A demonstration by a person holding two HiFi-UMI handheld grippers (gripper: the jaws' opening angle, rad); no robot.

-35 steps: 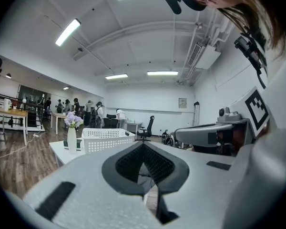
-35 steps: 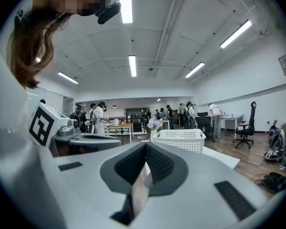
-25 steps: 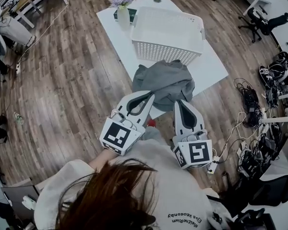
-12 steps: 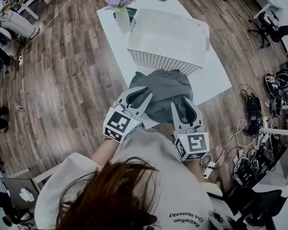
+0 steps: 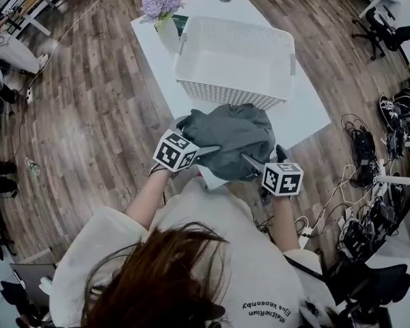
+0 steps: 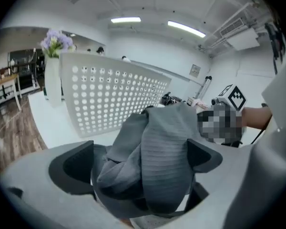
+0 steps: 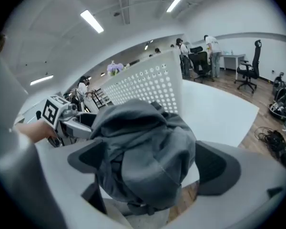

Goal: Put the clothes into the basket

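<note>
Head view: grey garment (image 5: 229, 139) bunched at the bench (image 5: 307, 115) edge, just beside the white basket (image 5: 225, 93), with left claw (image 5: 203, 150) and right claw (image 5: 254, 164) at its near side. Left gripper view: jaws opening wide, cloth folds between them, unpinched. Right gripper view: same, so probably best to reach deeper, close on thick folds, then lift clear of the rim.

Crumpled grey ribbed fabric garment (image 5: 232, 137) lies heaped between the opening jaws of the left gripper (image 6: 142, 161) and right gripper (image 7: 150, 163), apparently loose of the pads. Just beyond the fingertips (image 6: 207, 157), a white perforated plastic basket (image 5: 225, 93) stands upright.
</note>
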